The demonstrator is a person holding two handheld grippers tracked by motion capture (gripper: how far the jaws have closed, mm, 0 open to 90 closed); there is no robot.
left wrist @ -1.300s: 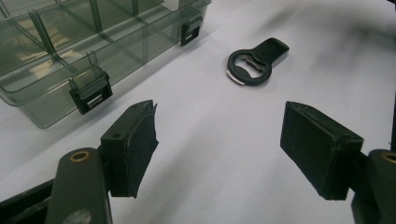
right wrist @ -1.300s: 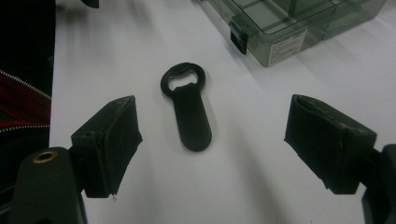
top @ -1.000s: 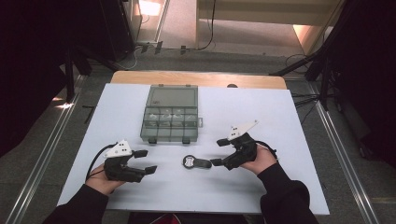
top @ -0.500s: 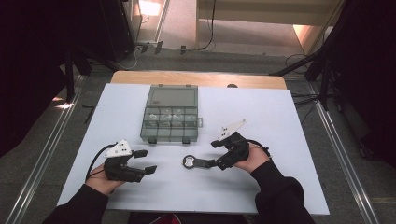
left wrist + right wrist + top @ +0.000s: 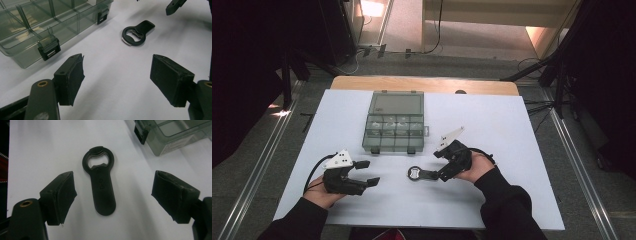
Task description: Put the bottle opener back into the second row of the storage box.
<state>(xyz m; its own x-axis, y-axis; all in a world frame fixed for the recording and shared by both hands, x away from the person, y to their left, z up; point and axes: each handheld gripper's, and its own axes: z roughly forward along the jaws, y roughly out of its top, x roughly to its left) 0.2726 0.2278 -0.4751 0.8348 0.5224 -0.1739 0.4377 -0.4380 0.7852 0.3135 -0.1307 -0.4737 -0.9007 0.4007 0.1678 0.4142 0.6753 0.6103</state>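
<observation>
A black bottle opener lies flat on the white table top, its ring end pointing left. My right gripper is open, its jaws standing on either side of the opener's handle without touching it. In the right gripper view the bottle opener lies lengthwise between the open right gripper jaws. My left gripper rests open on the table at the front left with nothing in it. The left gripper view shows the left gripper open, with the opener farther off.
A clear grey compartment box with black latches stands behind the grippers; its lid is up. The box is near the left jaw, and its corner sits close to the right jaw. A wooden edge runs behind the table.
My right gripper has moved left toward the bottle opener, so its open jaws now flank the handle. The left gripper and the box have stayed put.
</observation>
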